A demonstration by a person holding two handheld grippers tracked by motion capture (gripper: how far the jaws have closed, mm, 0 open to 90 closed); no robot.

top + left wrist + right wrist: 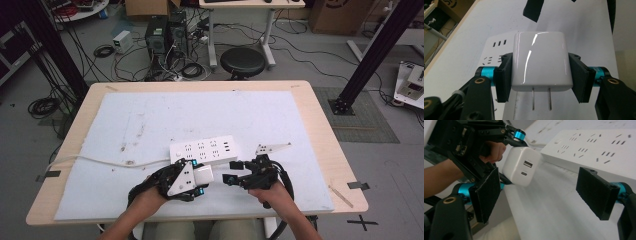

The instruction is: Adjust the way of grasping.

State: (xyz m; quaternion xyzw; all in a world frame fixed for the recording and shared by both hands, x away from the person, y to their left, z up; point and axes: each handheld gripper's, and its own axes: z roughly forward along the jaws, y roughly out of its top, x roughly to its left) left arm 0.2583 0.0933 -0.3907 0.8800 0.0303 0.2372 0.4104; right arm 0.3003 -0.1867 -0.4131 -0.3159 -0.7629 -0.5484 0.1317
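A white wall charger (540, 61) sits clamped between my left gripper's (202, 176) black pads (504, 77), its two metal prongs pointing back at the camera. In the right gripper view the same charger (521, 166) shows its two USB ports and hangs just off the table, by the near end of the strip. A white power strip (202, 150) lies flat on the white mat (150, 120), just beyond both hands. My right gripper (234, 179) stands open to the right of the charger, with nothing between its pads (596, 191).
The strip's white cable (100, 161) runs left across the mat and off the wooden table (320, 125). A thin wooden stick (341, 195) lies near the front right corner. A black stool (242, 61) stands beyond the far edge.
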